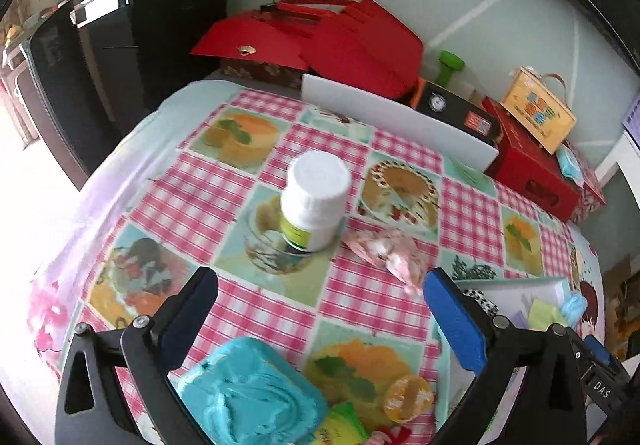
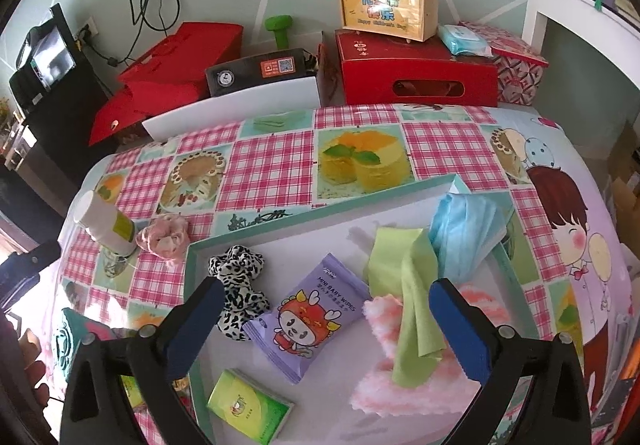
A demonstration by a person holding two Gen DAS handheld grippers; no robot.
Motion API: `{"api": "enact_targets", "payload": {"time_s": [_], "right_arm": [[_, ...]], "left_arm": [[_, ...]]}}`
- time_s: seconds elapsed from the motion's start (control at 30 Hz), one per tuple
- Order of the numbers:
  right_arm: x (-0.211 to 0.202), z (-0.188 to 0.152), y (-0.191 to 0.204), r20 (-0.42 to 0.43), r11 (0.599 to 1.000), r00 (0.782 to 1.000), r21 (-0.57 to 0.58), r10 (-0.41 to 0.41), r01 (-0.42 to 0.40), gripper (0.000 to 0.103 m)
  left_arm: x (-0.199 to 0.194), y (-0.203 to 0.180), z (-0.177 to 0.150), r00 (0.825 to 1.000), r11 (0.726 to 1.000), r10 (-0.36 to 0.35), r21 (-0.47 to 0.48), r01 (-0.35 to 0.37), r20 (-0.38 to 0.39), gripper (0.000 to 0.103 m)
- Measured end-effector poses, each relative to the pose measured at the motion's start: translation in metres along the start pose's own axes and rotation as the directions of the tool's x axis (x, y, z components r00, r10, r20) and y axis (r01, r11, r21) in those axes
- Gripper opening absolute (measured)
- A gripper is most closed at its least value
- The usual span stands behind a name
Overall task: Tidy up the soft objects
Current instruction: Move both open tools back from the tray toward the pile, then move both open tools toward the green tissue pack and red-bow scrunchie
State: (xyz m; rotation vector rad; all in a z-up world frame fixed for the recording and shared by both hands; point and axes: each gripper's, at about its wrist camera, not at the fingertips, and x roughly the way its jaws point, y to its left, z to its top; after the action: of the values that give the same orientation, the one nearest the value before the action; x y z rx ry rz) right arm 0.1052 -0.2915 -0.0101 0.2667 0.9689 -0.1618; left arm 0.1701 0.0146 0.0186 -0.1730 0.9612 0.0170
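Note:
A pink scrunchie (image 1: 384, 249) lies on the checked tablecloth beside a white bottle (image 1: 314, 201); it also shows in the right wrist view (image 2: 164, 237). My left gripper (image 1: 320, 293) is open and empty just in front of it. My right gripper (image 2: 324, 305) is open and empty above a teal-rimmed white tray (image 2: 320, 209). The tray holds a leopard scrunchie (image 2: 240, 285), a purple baby wipes pack (image 2: 308, 317), a green cloth (image 2: 404, 285), a pink fluffy cloth (image 2: 408, 377), a blue mask (image 2: 464, 233) and a green tissue pack (image 2: 250, 409).
A blue-topped box (image 1: 248, 393), a yellow-green packet (image 1: 340, 425) and an orange round item (image 1: 408, 399) lie near my left gripper. Red boxes (image 2: 416, 73), a black box (image 2: 256, 71), a white board (image 2: 232, 109) and a wooden case (image 2: 386, 9) line the back.

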Motion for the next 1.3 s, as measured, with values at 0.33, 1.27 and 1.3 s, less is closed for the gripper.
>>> {"api": "enact_targets", "payload": {"time_s": [0.33, 1.27, 1.3], "right_arm": [[0.011, -0.005, 0.027, -0.028, 0.997, 1.0, -0.073, -0.003, 0.001, 0.103], [0.03, -0.059, 0.135, -0.176, 0.913, 0.975, -0.361, 0.134, -0.191, 0.098], [0.029, -0.061, 0.137, -0.176, 0.91, 0.975, -0.367, 0.134, -0.192, 0.098]], "left_arm": [[-0.008, 0.027, 0.008, 0.997, 0.996, 0.08, -0.033, -0.079, 0.024, 0.102], [-0.014, 0.035, -0.013, 0.991, 0.999, 0.027, -0.014, -0.029, -0.128, 0.102], [-0.018, 0.035, -0.016, 0.992, 0.999, 0.025, -0.018, -0.027, -0.121, 0.102]]}}
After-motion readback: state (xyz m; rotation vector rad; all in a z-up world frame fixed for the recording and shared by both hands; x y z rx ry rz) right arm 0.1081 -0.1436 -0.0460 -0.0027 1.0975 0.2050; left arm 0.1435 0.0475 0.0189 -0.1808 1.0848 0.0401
